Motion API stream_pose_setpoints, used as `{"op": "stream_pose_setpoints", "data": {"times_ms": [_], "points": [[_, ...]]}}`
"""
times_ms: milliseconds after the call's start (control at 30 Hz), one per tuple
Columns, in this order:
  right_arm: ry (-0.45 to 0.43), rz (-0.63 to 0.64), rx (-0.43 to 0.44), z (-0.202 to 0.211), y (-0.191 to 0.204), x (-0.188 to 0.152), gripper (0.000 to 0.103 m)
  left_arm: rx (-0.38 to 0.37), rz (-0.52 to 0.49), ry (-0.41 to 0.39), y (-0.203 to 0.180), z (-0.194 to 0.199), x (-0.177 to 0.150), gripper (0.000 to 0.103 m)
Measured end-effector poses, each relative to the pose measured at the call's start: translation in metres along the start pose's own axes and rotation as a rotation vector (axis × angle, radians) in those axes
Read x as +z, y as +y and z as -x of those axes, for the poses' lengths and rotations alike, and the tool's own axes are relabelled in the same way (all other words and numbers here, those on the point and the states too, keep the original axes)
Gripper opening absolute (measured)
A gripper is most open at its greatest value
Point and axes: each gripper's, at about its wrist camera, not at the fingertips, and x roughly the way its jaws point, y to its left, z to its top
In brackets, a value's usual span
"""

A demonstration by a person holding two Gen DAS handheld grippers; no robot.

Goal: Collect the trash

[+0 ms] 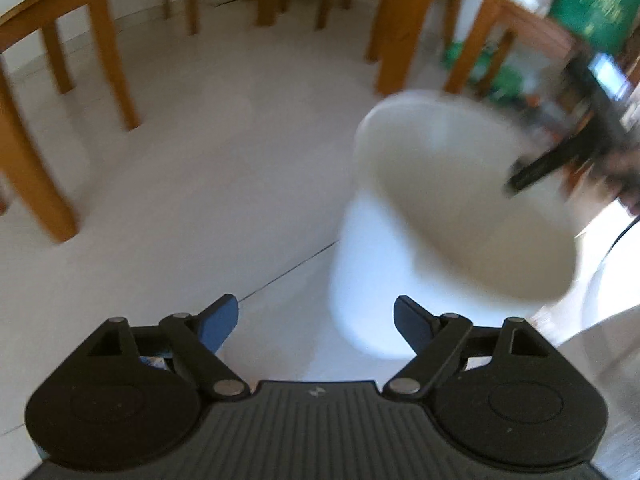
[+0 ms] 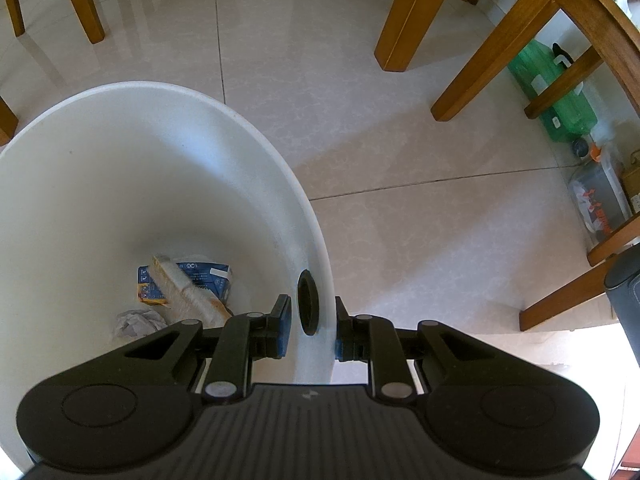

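Observation:
A white plastic bin [image 2: 160, 152] stands on the tiled floor. My right gripper [image 2: 310, 324] is shut on the bin's rim, one blue pad inside the wall and one outside, beside a dark handle hole [image 2: 308, 302]. At the bottom of the bin lie a blue and yellow carton [image 2: 208, 276], a tan wrapper [image 2: 188, 292] and a crumpled paper ball [image 2: 138, 322]. In the blurred left wrist view the same bin [image 1: 460, 208] is ahead and to the right, with the right gripper [image 1: 560, 156] at its far rim. My left gripper [image 1: 316, 320] is open and holds nothing.
Wooden chair and table legs [image 1: 116, 52] stand on the floor to the left and behind. More wooden legs [image 2: 412, 16] rise ahead on the right. Green bottles [image 2: 556, 92] and a clear container [image 2: 596, 196] sit under the furniture at the right. A green box [image 1: 596, 4] rests on a table.

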Motion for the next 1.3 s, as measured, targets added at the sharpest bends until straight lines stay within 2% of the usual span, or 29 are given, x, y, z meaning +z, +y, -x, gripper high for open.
{"op": "stream_pose_setpoints", "data": {"times_ms": [167, 300, 467, 567, 700, 833, 900, 933, 1067, 1300], "points": [[-0.004, 0.007, -0.008, 0.001, 0.000, -0.001, 0.023, 0.142, -0.034, 0.057, 0.010, -0.030, -0.057, 0.084], [-0.007, 0.013, -0.015, 0.002, 0.002, -0.002, 0.024, 0.207, -0.089, 0.085, 0.011, -0.053, -0.094, 0.083], [-0.006, 0.009, -0.012, 0.002, 0.003, -0.002, 0.024, 0.274, -0.063, 0.126, 0.020, -0.089, -0.119, 0.055], [-0.006, 0.011, -0.013, 0.002, 0.003, -0.002, 0.024, 0.300, -0.027, 0.109, 0.026, -0.099, -0.125, 0.052], [-0.005, 0.006, -0.011, 0.001, 0.001, -0.001, 0.024, 0.299, -0.013, 0.116, 0.031, -0.108, -0.125, 0.052], [-0.005, 0.006, -0.013, 0.002, 0.001, -0.001, 0.024, 0.298, -0.064, 0.143, 0.024, -0.114, -0.133, 0.051], [-0.005, 0.005, -0.014, 0.002, 0.002, -0.001, 0.024, 0.305, -0.075, 0.152, 0.021, -0.115, -0.136, 0.046], [-0.005, 0.006, -0.014, 0.002, 0.002, -0.001, 0.024, 0.310, -0.070, 0.162, 0.022, -0.117, -0.137, 0.040], [-0.006, 0.006, -0.013, 0.002, 0.003, -0.001, 0.024, 0.288, 0.010, 0.141, 0.029, -0.111, -0.136, 0.035], [-0.005, 0.005, -0.012, 0.002, 0.003, -0.001, 0.024, 0.250, 0.072, 0.117, 0.031, -0.091, -0.128, 0.035]]}}
